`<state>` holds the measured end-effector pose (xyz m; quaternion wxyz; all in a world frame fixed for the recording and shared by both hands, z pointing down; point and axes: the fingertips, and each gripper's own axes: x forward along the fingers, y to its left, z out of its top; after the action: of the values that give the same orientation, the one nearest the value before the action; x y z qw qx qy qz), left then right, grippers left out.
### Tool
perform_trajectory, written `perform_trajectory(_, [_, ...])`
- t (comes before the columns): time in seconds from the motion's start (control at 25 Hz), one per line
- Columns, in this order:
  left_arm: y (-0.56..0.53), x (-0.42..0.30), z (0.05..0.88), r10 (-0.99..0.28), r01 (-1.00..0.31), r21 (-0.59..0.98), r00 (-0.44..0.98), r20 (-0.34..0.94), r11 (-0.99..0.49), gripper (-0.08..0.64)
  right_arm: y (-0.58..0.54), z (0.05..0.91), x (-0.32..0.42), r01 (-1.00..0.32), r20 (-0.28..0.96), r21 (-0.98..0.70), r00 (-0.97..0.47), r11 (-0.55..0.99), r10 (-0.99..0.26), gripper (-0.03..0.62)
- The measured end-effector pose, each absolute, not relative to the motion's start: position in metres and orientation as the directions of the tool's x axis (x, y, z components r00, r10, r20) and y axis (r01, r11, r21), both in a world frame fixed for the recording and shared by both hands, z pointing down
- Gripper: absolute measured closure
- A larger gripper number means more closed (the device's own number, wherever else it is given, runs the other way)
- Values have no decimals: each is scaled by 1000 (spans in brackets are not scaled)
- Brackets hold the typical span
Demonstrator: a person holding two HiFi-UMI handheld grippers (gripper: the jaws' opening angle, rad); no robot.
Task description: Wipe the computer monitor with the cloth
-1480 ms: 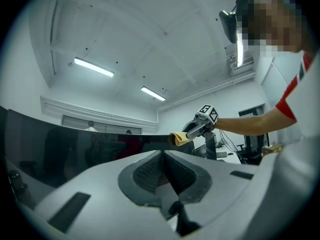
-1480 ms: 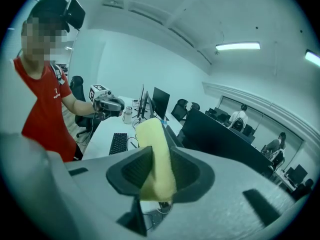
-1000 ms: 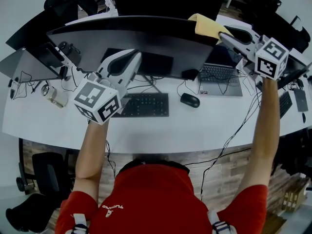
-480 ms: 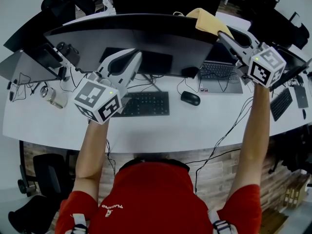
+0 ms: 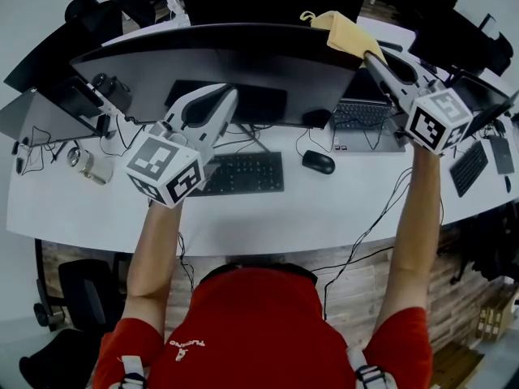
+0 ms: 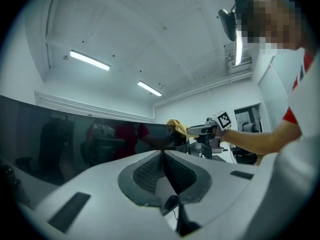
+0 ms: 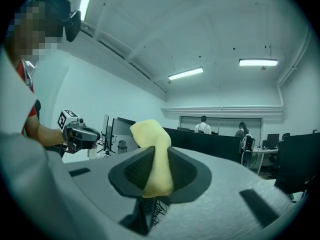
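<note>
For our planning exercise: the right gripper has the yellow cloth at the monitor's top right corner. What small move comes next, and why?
Probably sweep the cloth left across the screen: the right gripper, jaws just closing, pinches it at the monitor's top edge.

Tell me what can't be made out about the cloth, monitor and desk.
Head view: far side of the cloth, behind the monitor top edge.
Left gripper view: smudges on the screen, lost in dark reflections.
Head view: small objects on the desk, left end, too small to name.
</note>
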<state>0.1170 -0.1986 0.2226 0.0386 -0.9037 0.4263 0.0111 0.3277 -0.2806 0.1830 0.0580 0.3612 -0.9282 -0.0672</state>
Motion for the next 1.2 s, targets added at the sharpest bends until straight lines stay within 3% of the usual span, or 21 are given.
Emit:
perform_trajectory(0.24, [-201,116,225,-764,-766,-58,643,-45,-641,545,-281,191,331,-664,58,105,-739,741,-671,512])
perform_trajectory(0.52, [-201,122,232,-754,-754,-60,656,-30,-654,545,-290,195,326,-616,23,29,-787,787,-617,466])
perform_trajectory(0.88, [-204,122,237,-752,-752,-52,658,-25,-657,545,-288,197,324,-552,-74,-39,-830,833,-554,483])
perform_trajectory(1.2, [-207,127,243,-749,-748,-48,663,-14,-662,545,-291,213,327,-568,-142,-66,-809,820,-571,488])
